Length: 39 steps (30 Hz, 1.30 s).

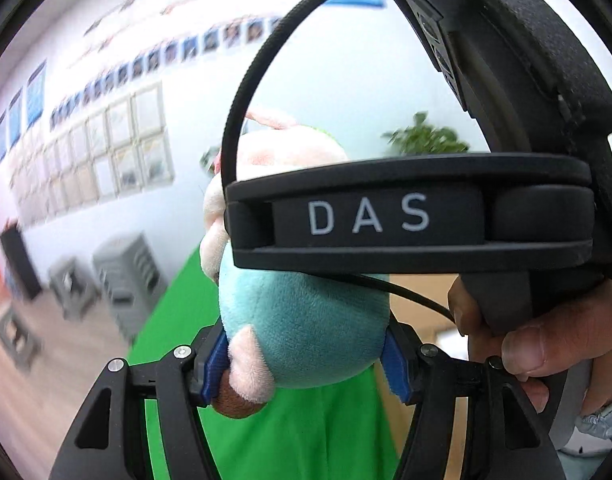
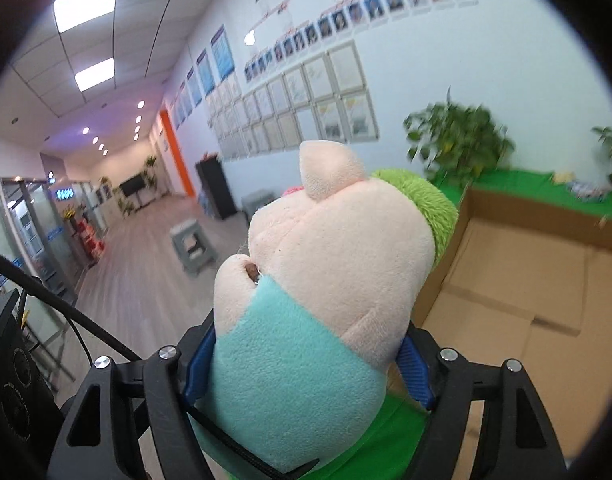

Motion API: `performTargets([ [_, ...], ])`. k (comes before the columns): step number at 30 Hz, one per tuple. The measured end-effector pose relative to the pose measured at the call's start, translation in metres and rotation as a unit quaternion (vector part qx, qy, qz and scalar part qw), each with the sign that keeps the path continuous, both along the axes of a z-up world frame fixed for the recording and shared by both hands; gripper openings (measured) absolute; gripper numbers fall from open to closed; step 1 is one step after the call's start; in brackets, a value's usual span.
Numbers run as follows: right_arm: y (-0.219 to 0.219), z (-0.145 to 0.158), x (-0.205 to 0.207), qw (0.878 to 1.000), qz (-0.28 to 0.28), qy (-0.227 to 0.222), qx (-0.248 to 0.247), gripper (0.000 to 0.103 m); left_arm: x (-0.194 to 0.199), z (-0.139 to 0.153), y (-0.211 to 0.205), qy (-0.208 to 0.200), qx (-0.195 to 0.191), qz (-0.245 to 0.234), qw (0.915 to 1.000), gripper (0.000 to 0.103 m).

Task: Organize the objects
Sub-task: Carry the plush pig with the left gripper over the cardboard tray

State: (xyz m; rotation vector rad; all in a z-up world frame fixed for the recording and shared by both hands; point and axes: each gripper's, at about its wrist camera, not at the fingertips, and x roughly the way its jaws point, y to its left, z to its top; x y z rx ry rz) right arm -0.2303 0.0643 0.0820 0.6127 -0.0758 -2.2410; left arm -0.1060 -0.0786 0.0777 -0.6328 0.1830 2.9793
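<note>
A plush pig [image 1: 306, 320] with a pink head, teal shirt and brown foot hangs in the air between both grippers. In the left wrist view my left gripper [image 1: 306, 366] is shut on its teal body, a blue pad [image 1: 212, 364] pressed into each side. In the right wrist view my right gripper [image 2: 306, 374] clamps the same plush pig [image 2: 330, 280] lower on the shirt; a green tuft shows behind the head. The black housing marked DAS [image 1: 386, 216] of the right gripper crosses the left wrist view, held by a hand [image 1: 546, 344], and hides the pig's head.
An open cardboard box [image 2: 526, 280] sits on a green cloth [image 2: 518, 184] to the right of the pig. Potted plants [image 2: 458, 140] stand behind it against the wall. Grey stools [image 2: 194, 244] stand on the wood floor at left. A black cable [image 1: 242, 80] loops over the pig.
</note>
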Motion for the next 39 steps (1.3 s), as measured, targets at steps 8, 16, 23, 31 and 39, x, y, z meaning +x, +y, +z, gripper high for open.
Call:
performTargets([
  [8,0.033,0.009,-0.070,0.999,-0.049,0.014,-0.017,0.076,-0.100,0.026,0.027,0.022,0.013,-0.075,0.9968,0.061],
  [16,0.015,-0.056,-0.111,0.997,-0.047,-0.047,0.032,0.076,-0.178,-0.023,0.014,-0.056,0.048,-0.085,0.9937,0.060],
  [23,0.002,-0.134,-0.147,0.987,-0.026,-0.147,0.059,0.075,-0.222,-0.099,-0.012,-0.163,0.076,-0.070,0.9812,0.060],
  [31,0.007,-0.168,-0.157,0.977,-0.016,-0.199,0.079,0.078,-0.249,-0.151,-0.016,-0.223,0.092,-0.059,0.9686,0.061],
  [39,0.008,-0.162,-0.159,0.974,-0.002,-0.214,0.074,0.094,-0.236,-0.168,-0.024,-0.222,0.093,-0.054,0.9691,0.066],
])
